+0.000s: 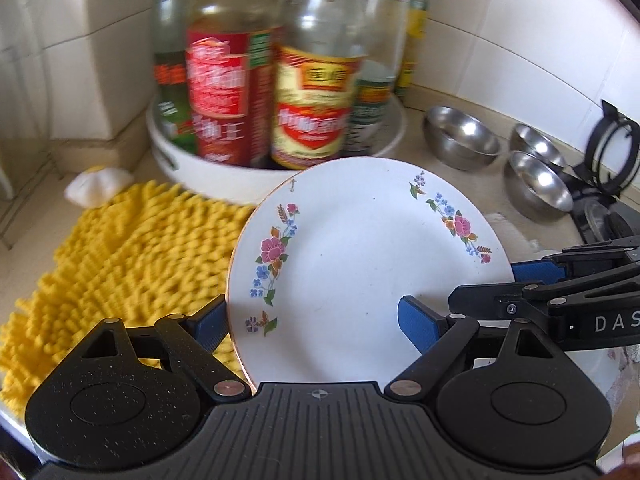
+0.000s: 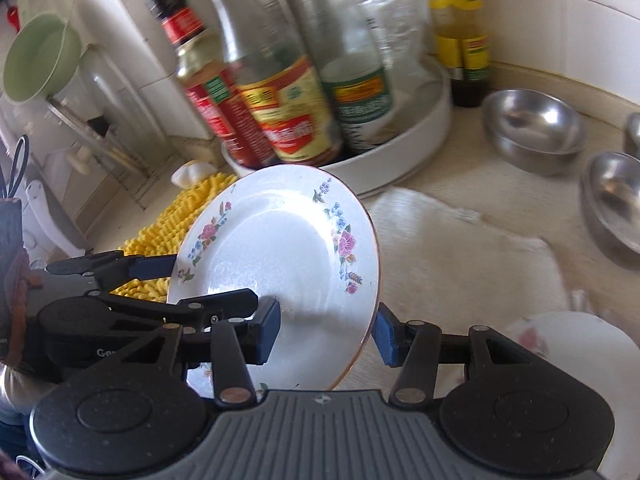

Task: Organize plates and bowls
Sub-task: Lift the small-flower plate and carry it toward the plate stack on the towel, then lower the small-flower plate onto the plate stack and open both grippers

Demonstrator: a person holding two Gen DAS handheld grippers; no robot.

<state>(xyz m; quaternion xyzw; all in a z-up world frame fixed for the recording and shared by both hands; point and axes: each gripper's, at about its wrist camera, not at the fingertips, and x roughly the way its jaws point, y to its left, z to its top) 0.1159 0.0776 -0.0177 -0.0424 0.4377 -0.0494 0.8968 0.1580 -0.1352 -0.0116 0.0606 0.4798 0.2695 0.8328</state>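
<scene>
A white plate with flower sprays [image 1: 360, 264] [image 2: 280, 248] hangs tilted above the counter, held between both grippers. My left gripper [image 1: 314, 324] [image 2: 212, 288] is shut on its left side, one blue pad behind the rim and the other on the face. My right gripper [image 2: 326, 332] [image 1: 500, 286] is shut on the right side the same way. Three steel bowls [image 1: 462, 138] [image 1: 536, 146] [image 1: 538, 186] stand on the counter at the right. Another white flowered plate [image 2: 560, 344] lies at the lower right in the right wrist view.
A white round tray [image 1: 200, 168] [image 2: 400, 160] full of sauce bottles stands right behind the plate. A yellow chenille mat [image 1: 120, 248] lies on the left, a white cloth [image 2: 460, 256] on the right. A black stove burner [image 1: 608, 160] sits at the far right.
</scene>
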